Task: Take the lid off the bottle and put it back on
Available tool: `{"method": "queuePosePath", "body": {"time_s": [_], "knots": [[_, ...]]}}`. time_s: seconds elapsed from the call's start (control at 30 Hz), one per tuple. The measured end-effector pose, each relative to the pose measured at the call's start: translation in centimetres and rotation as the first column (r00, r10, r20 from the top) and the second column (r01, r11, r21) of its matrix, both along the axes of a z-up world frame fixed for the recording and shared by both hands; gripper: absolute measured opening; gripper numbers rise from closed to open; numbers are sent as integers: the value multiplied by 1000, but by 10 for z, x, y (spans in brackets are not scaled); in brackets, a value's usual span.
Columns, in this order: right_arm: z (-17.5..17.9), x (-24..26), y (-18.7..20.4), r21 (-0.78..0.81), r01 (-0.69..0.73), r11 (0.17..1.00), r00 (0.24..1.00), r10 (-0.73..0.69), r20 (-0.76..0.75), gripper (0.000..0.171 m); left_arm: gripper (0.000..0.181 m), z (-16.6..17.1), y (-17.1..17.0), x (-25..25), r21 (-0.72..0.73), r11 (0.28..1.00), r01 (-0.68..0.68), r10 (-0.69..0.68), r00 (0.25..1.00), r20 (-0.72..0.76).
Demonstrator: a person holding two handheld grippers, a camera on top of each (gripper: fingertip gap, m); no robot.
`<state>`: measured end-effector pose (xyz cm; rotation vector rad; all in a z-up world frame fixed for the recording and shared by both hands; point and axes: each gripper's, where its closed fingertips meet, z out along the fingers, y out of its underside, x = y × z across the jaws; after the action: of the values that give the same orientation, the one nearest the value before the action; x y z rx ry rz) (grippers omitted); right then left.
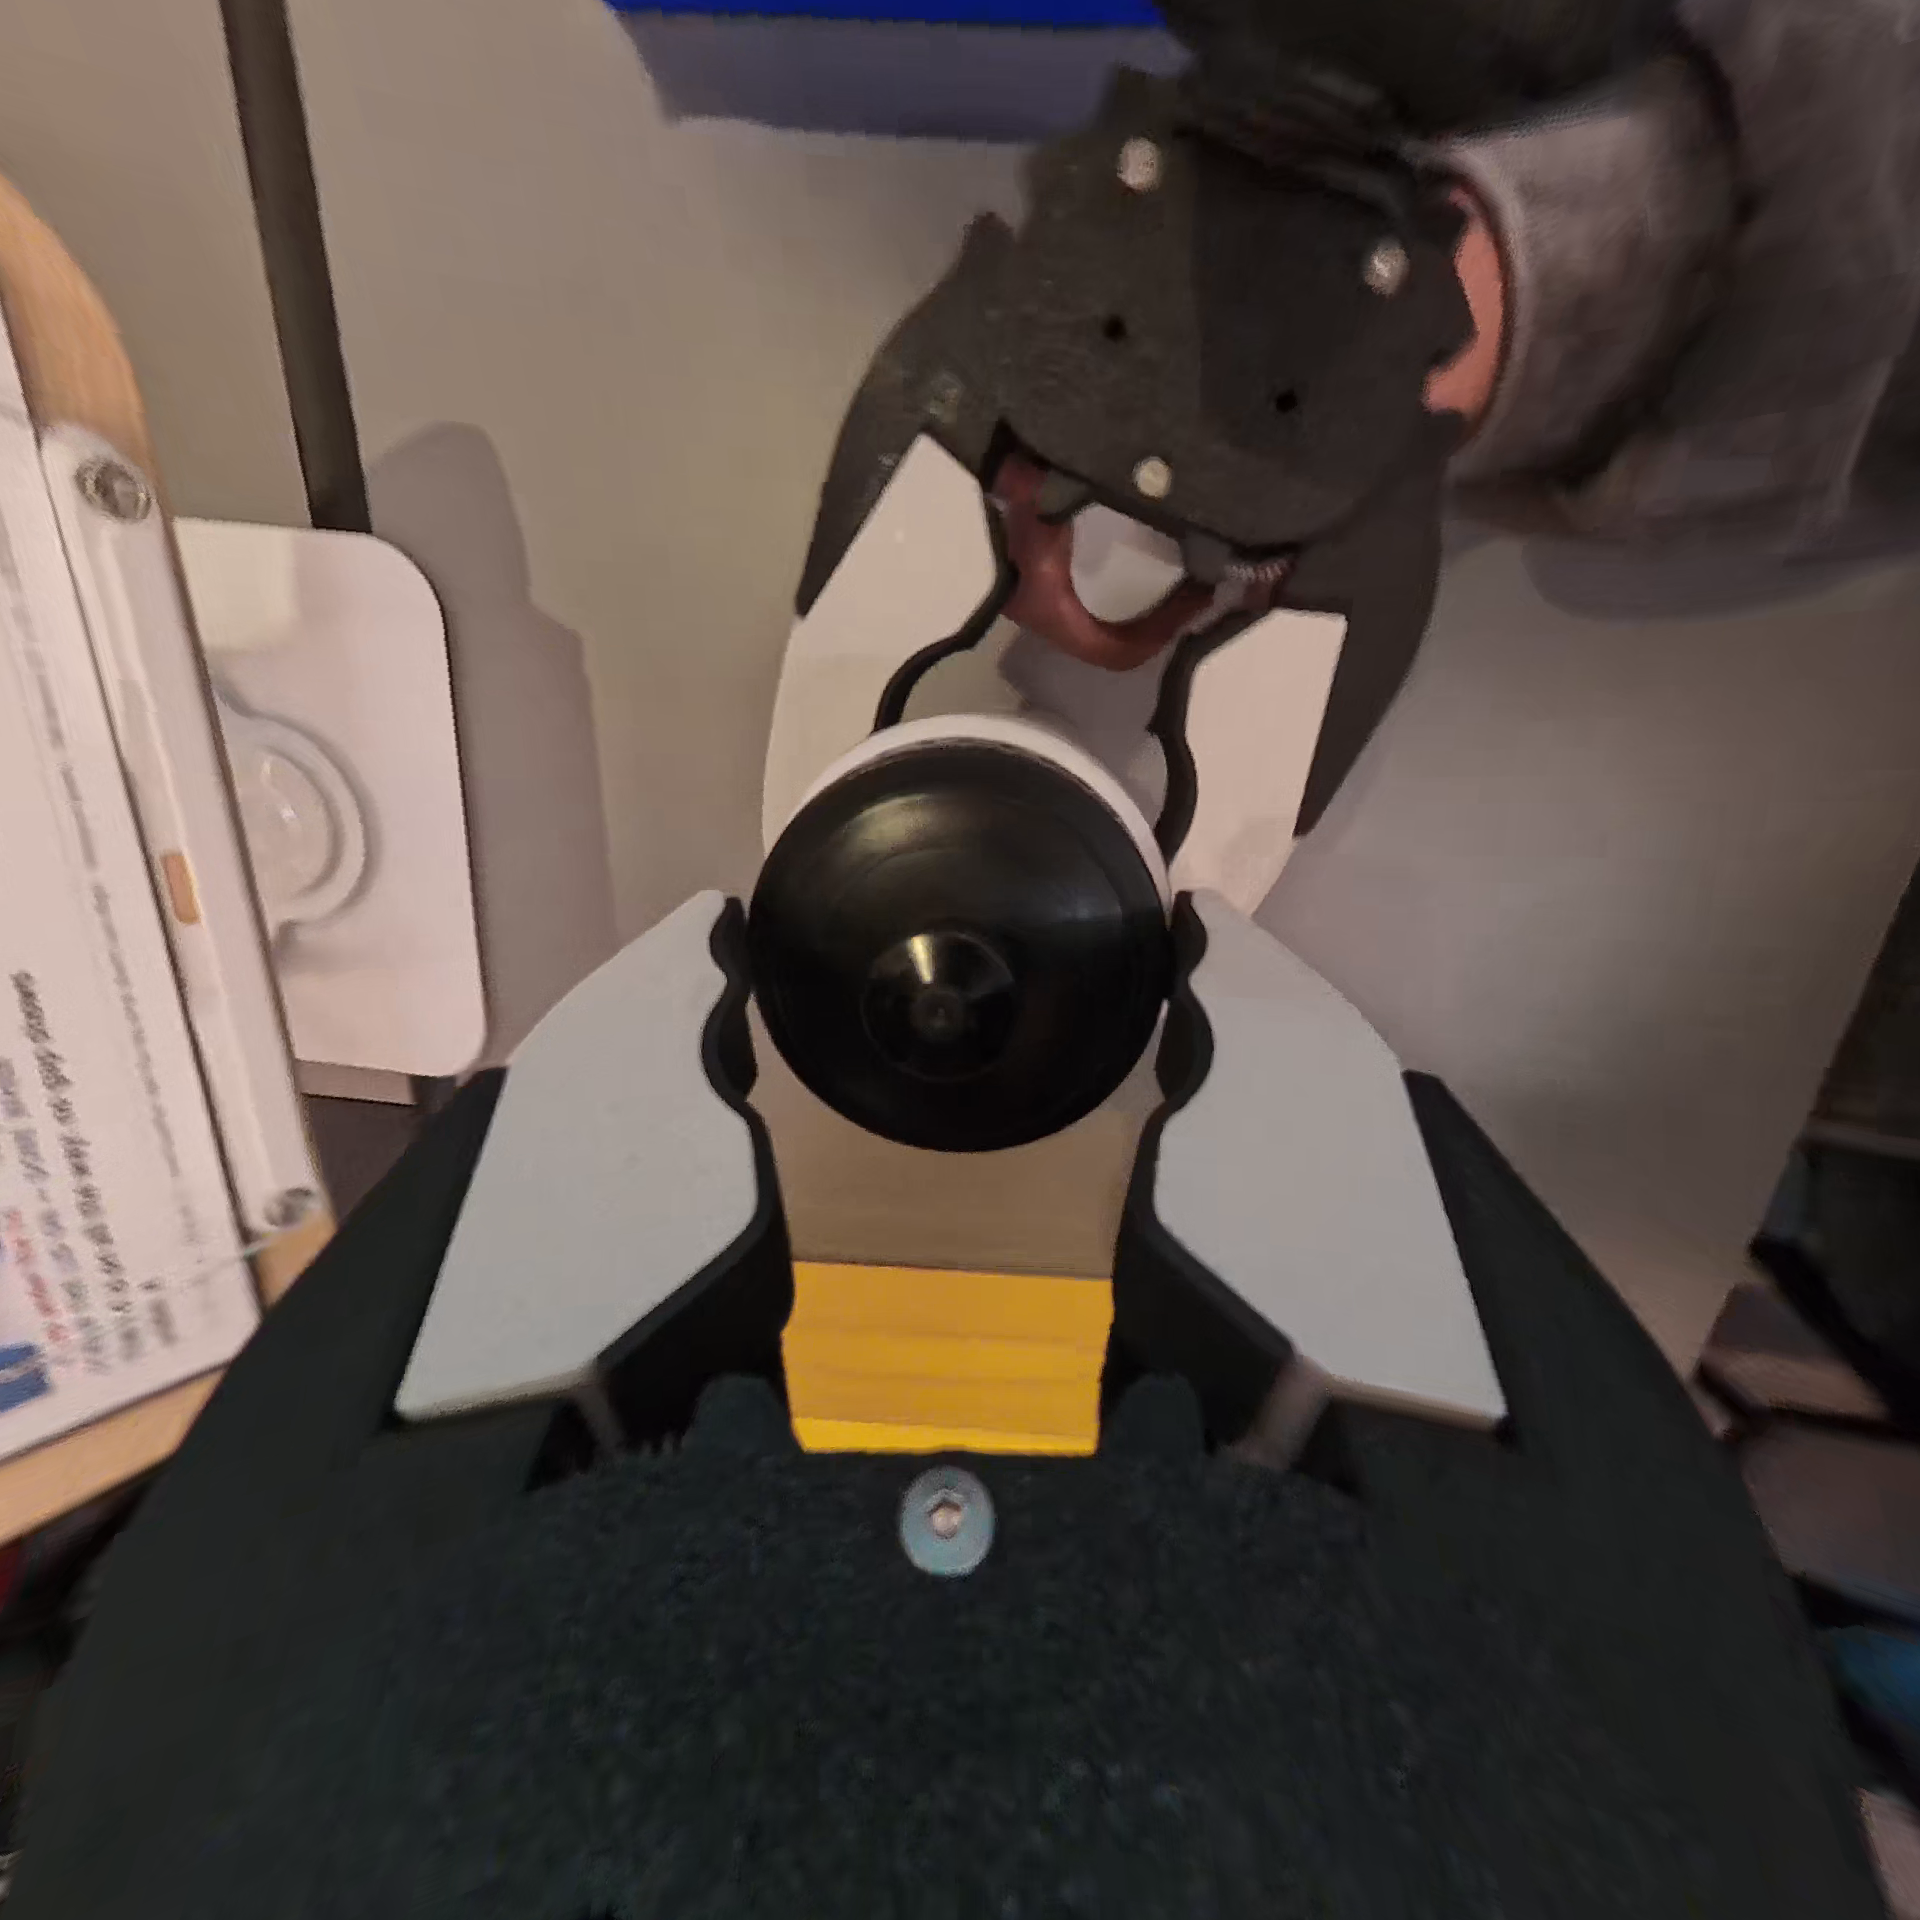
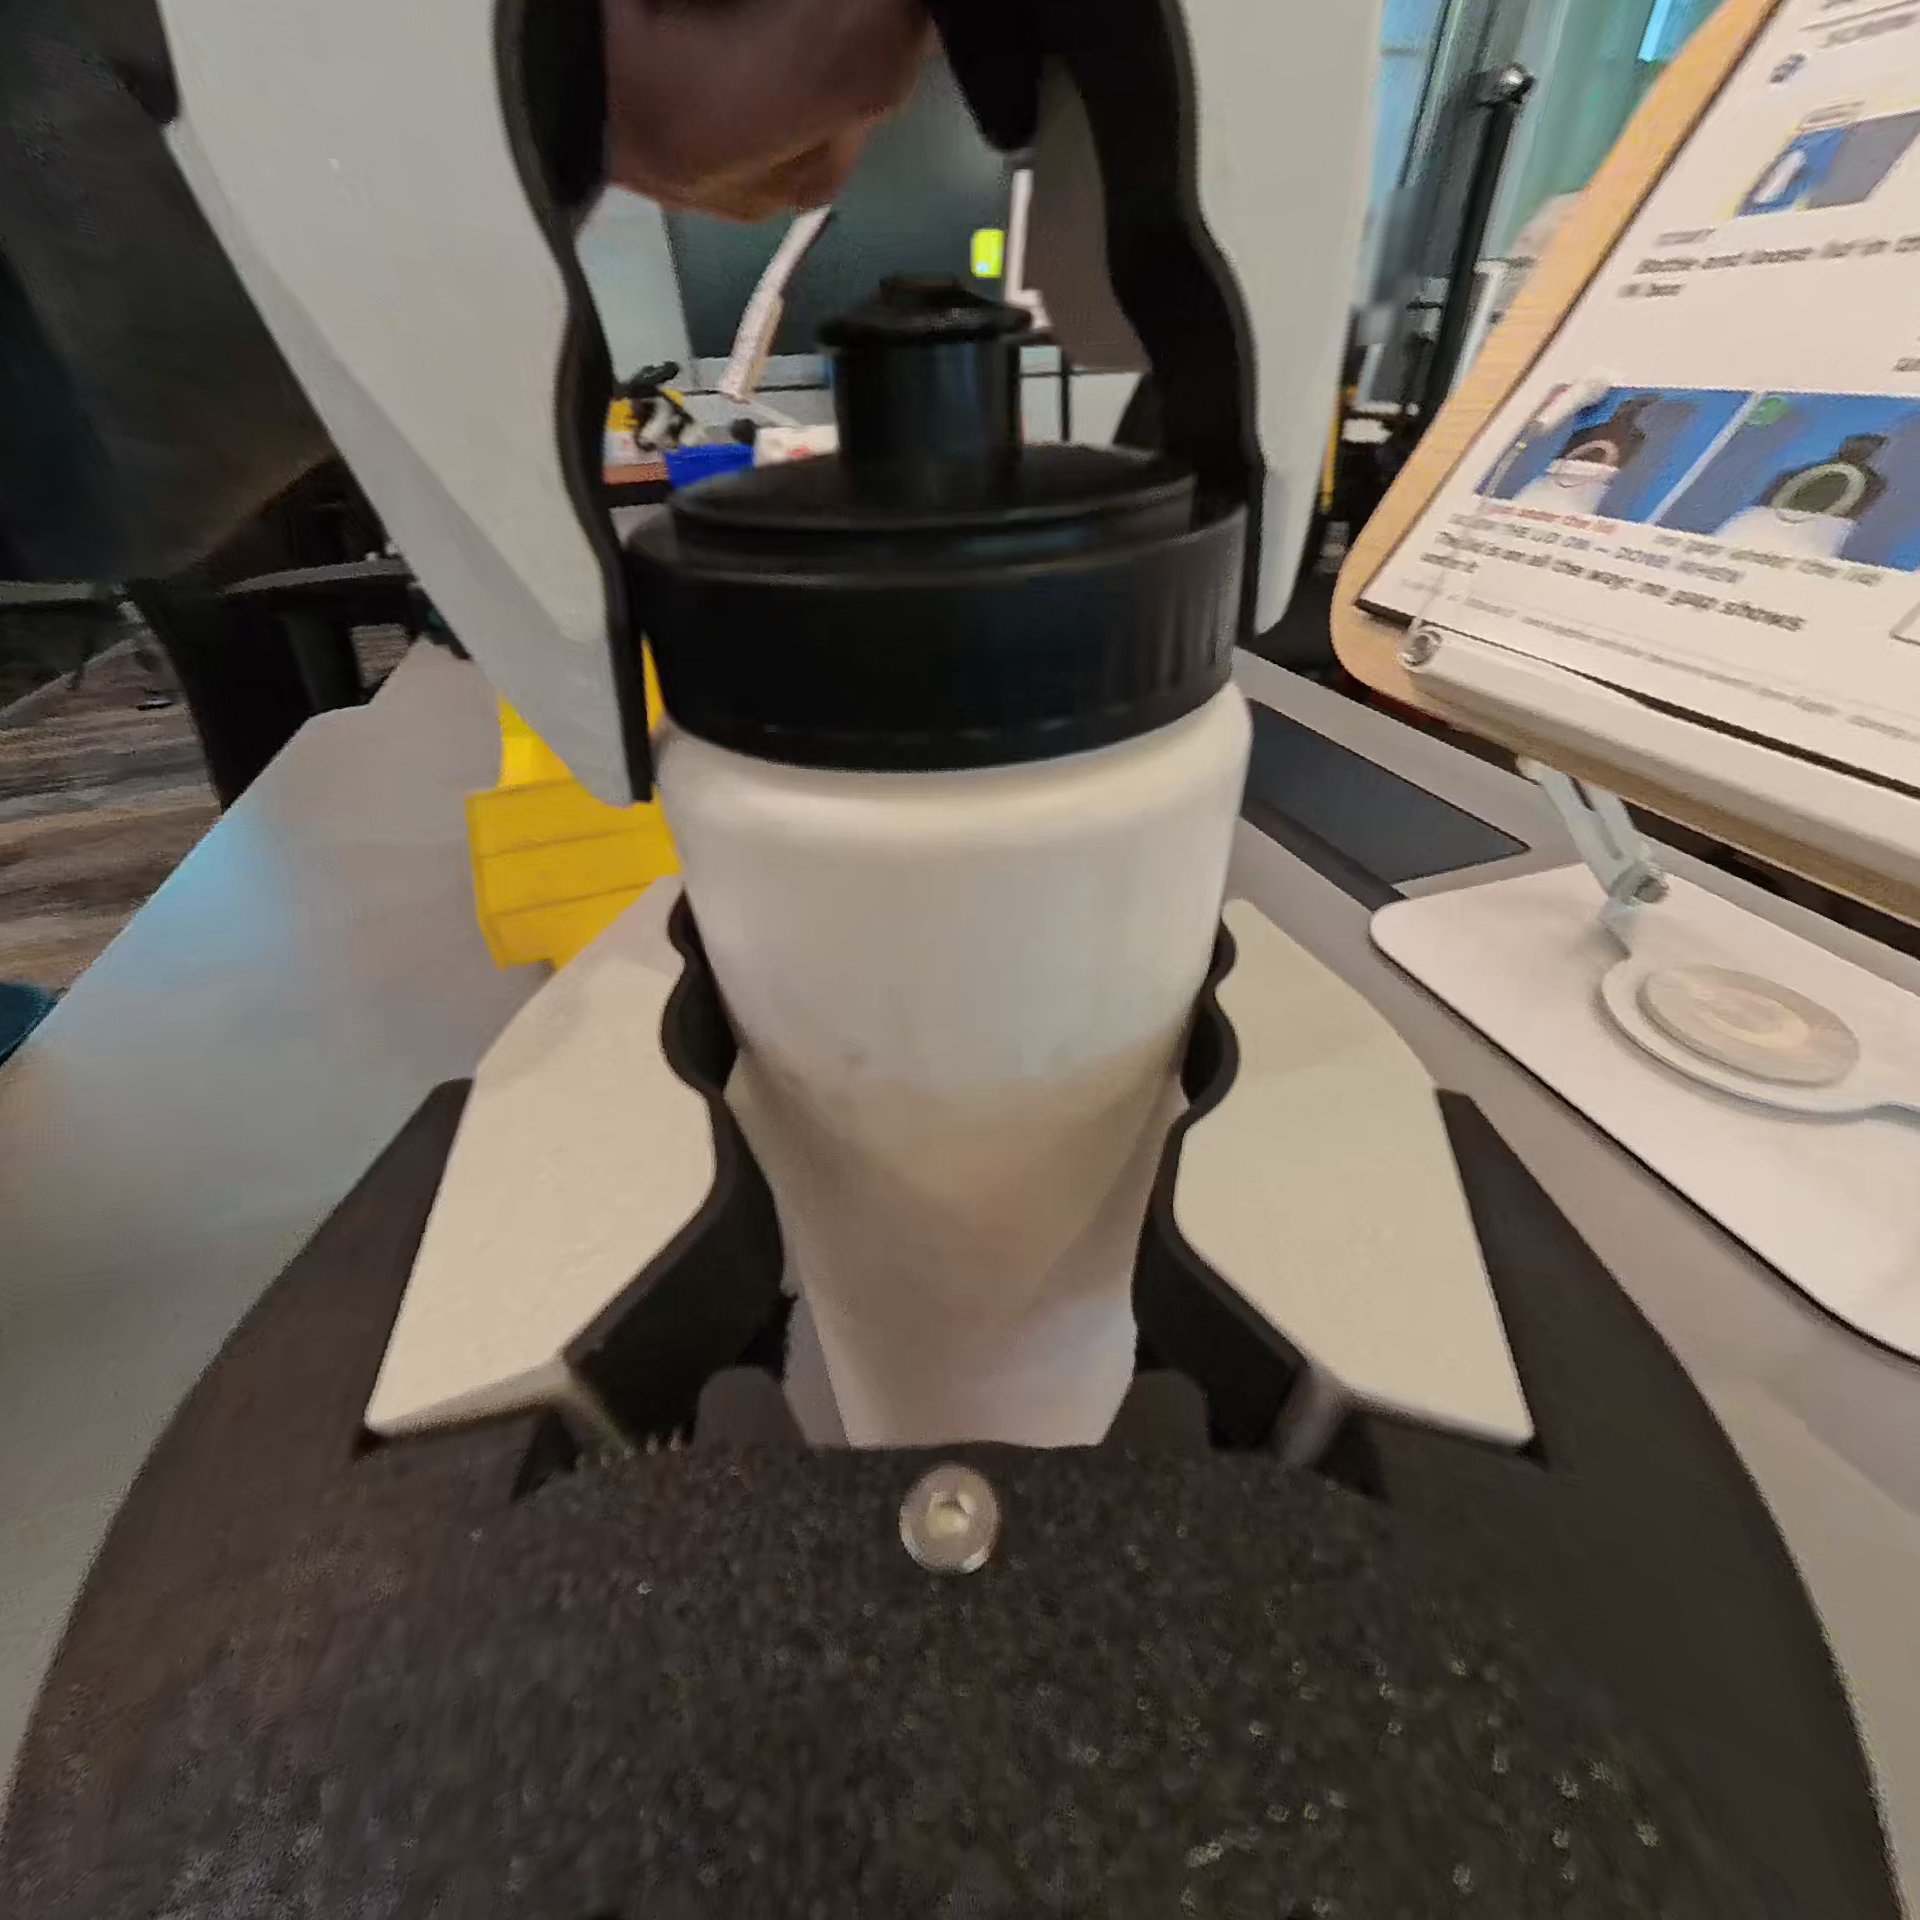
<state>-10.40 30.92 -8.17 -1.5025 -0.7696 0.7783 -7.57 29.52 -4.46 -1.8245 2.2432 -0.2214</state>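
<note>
Nearest in the right wrist view, the right gripper had its fingers clamped on the white bottle at mid-body, apparently to steady it upright over the desk. Above, the left gripper pinched the black lid from overhead, seated on the neck, likely for twisting. Beyond stood a yellow block and an instruction board.

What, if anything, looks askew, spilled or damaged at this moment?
Nothing stands out. The white bottle stands upright, held at its body by the right tool. The black lid sits level on it with the left tool closed around its rim. No spill or damage shows.
</note>
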Motion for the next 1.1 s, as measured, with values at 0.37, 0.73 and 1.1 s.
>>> {"method": "queuePosePath", "body": {"time_s": [0.37, 0.73, 1.1], "knots": [[0, 4, 6, 2, 66, 998, 998, -66, -9, 87, 76, 1, 4, 3, 14, 781, -625, 624, 781, 36], [0, 4, 8, -9, 58, 998, 998, -58, -23, 87, 89, 29, -7, -16, 148, 972, 183, -182, 983, -20], [0, 4, 8, -10, 57, 998, 998, -58, -27, 87, 70, 12, 5, -2, 19, 975, 220, -217, 972, -92]]}}
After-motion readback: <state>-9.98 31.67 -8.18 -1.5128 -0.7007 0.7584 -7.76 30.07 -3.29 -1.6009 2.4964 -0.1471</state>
